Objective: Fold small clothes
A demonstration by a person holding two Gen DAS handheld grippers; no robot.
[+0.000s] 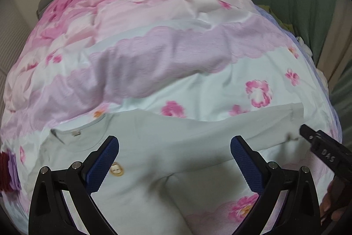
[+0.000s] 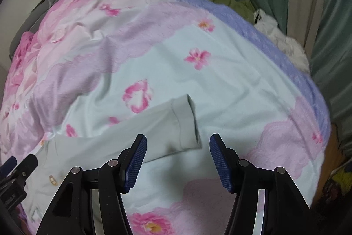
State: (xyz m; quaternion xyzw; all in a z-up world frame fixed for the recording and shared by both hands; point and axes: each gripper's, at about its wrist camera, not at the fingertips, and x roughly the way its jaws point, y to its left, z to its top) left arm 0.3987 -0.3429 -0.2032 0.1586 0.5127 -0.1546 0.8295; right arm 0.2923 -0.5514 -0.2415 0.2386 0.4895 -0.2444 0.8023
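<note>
A pale shirt (image 1: 154,160) is laid flat on the quilt (image 1: 198,85), probably for folding. The left gripper (image 1: 175,160) is held above its chest, jaws apart, empty. The right gripper (image 2: 178,158), jaws apart too, is aimed just short of the sleeve (image 2: 184,124).

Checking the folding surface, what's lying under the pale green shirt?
The pale green long-sleeved shirt lies on a floral pink-and-white quilted bedcover. Whatever is beneath the shirt's body is covered.
</note>
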